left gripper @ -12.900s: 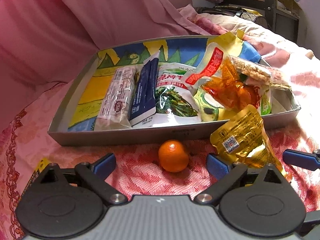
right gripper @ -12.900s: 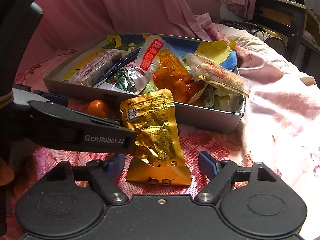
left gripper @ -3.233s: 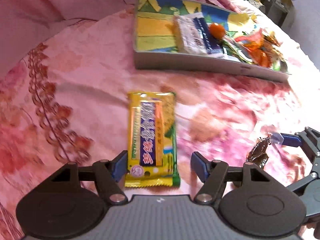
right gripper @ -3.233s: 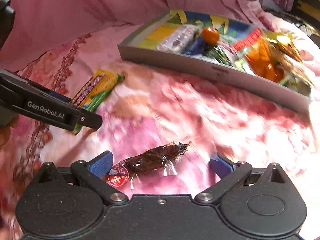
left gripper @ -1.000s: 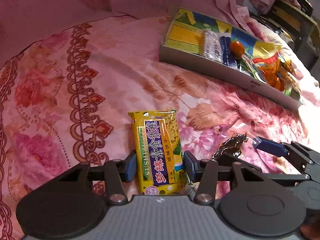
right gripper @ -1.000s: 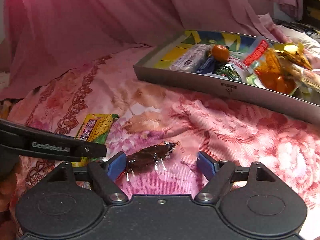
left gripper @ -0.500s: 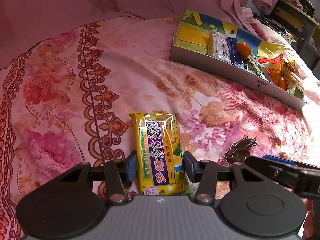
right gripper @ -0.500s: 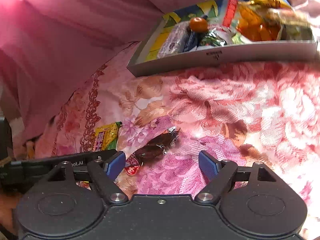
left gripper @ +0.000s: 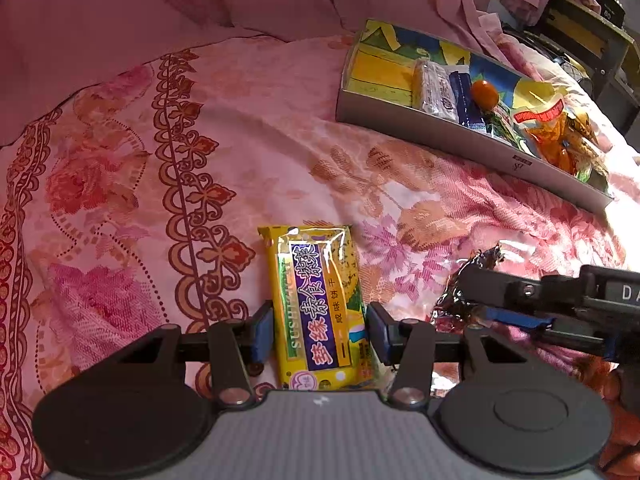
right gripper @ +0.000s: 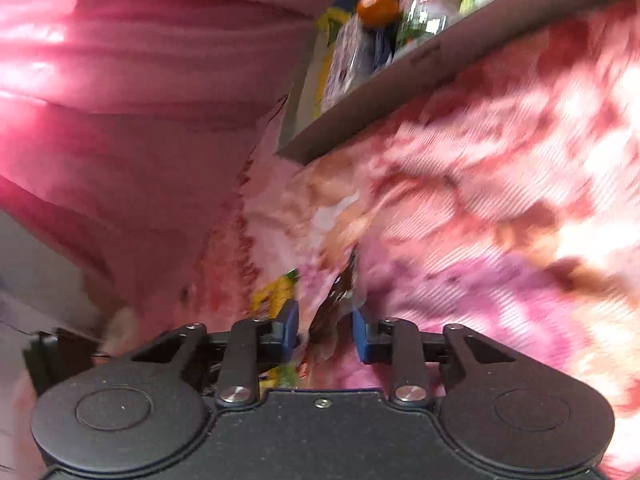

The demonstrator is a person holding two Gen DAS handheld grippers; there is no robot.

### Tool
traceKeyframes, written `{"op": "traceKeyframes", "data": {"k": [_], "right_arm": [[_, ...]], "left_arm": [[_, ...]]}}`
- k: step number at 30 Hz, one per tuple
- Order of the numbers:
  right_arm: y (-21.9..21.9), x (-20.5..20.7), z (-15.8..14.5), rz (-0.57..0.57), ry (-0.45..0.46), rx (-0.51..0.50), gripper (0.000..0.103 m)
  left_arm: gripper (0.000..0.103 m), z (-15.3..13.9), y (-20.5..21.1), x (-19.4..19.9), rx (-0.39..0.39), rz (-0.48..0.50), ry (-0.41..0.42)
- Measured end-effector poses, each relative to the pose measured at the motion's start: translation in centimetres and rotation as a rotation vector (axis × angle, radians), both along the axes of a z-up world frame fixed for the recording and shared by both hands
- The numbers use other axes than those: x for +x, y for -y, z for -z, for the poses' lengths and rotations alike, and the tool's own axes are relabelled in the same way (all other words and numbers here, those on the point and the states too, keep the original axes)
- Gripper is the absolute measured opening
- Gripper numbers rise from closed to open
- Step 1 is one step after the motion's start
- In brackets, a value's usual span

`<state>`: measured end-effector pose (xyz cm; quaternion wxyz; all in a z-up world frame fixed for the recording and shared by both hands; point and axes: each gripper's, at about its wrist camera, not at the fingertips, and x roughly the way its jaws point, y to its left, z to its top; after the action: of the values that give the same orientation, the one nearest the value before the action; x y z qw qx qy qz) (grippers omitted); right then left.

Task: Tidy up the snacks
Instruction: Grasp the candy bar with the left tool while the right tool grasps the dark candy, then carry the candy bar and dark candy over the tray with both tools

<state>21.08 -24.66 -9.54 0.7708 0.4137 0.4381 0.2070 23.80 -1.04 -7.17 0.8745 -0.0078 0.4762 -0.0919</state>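
My left gripper [left gripper: 320,330] is shut on a yellow biscuit packet [left gripper: 318,300] that lies on the floral bedspread. My right gripper [right gripper: 325,330] has closed around a dark brown crinkly snack wrapper [right gripper: 334,308], which stands upright between its fingers. That wrapper [left gripper: 468,276] and the right gripper [left gripper: 520,312] also show to the right in the left wrist view. The grey snack tray [left gripper: 440,128] sits at the far right with several packets and a small orange [left gripper: 485,93] in it. The right wrist view is tilted and blurred.
Pink fabric [left gripper: 200,8] rises behind the bedspread. A dark shelf unit [left gripper: 592,40] stands at the far right beyond the tray. The tray [right gripper: 380,100] appears high up in the right wrist view.
My right gripper has narrowed onto the brown wrapper and rolled sharply, tilting its view. My left gripper stays shut on the yellow packet, nearly still.
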Motion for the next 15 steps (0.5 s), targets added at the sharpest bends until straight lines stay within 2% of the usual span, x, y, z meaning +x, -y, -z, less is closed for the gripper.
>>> {"op": "traceKeyframes", "data": {"k": [2,5,15], "right_arm": [[-0.7,0.2,-0.1,-0.016,0.016,-0.026,0.031],[-1.7,0.5,-0.5,-0.035,0.04,-0.079,0.021],[-2.7,0.5,-0.7,-0.02,0.047,-0.123,0.02]], "left_arm": [[0.052,0.0,0.0,0.0,0.001,0.0,0.001],[0.052,0.0,0.0,0.0,0.002,0.001,0.001],[0.052,-0.1,0.2,-0.1,0.013,-0.01,0.009]]}}
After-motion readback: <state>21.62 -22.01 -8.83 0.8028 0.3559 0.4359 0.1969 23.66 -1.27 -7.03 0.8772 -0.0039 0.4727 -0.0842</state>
